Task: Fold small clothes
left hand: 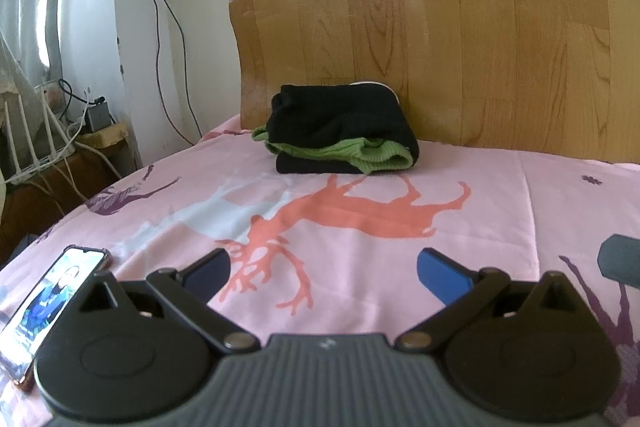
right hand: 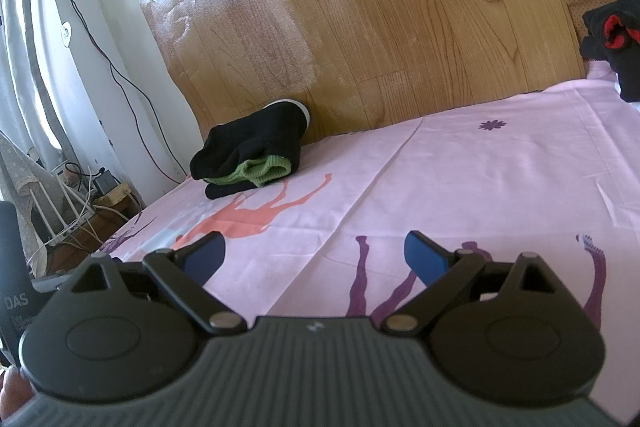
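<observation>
Both grippers, left (left hand: 323, 269) & right (right hand: 315, 255), hover empty w/ jaws spread over the pink sheet (left hand: 500, 195), black-green folded bundle (left hand: 340, 131) parked by the far wall (looks done), so next: fetch the black-red garment (right hand: 616, 39) at right.

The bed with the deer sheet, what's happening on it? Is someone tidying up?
Someone is folding small clothes with a tool in each hand. Right now the left tool and right tool are both open, holding nothing, over the pink sheet. A folded black and green bundle sits by the wooden board. More dark clothes wait at the far right. A phone lies beside the left tool.
</observation>
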The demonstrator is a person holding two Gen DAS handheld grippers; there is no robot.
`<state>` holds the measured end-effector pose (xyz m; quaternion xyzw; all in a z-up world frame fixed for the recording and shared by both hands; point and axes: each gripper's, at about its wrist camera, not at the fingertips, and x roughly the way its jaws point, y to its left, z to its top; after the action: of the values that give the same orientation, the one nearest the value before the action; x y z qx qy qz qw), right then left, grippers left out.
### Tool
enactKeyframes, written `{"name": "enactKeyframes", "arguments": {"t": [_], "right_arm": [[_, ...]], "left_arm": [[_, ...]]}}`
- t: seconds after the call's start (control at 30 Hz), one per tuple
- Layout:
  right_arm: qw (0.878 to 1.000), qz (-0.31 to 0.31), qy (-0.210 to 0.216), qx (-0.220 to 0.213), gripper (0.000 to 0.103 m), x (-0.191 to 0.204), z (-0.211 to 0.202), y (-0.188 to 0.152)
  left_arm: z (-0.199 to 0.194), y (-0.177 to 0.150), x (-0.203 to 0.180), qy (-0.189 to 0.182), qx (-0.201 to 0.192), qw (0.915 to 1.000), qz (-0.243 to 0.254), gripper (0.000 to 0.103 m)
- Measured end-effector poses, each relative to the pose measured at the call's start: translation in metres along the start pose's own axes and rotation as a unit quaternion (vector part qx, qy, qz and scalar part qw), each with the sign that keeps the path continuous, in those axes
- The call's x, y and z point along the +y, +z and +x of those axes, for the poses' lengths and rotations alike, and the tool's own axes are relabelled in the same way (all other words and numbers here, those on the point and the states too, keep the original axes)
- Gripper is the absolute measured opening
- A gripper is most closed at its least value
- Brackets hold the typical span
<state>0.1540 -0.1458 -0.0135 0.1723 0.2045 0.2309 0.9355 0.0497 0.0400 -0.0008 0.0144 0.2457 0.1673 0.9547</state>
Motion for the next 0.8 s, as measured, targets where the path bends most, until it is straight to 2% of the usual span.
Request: {"name": "enactKeyframes", "arguments": {"t": [0.37,0.8], "right_arm": [[1.0,0.0,0.0,0.0,0.098,0.0001,0.0,-0.0001],[1.0,0.001,-0.001,0.0,0.098,0.001,0.0003,0.0004]], "left_arm": [[0.001,0.0001,0.0042,0.006,0.005,0.9999,-0.01,0.103],[0.0018,-0.0002,-0.003,0.006,0.011,0.9998,0.018,0.103]]}}
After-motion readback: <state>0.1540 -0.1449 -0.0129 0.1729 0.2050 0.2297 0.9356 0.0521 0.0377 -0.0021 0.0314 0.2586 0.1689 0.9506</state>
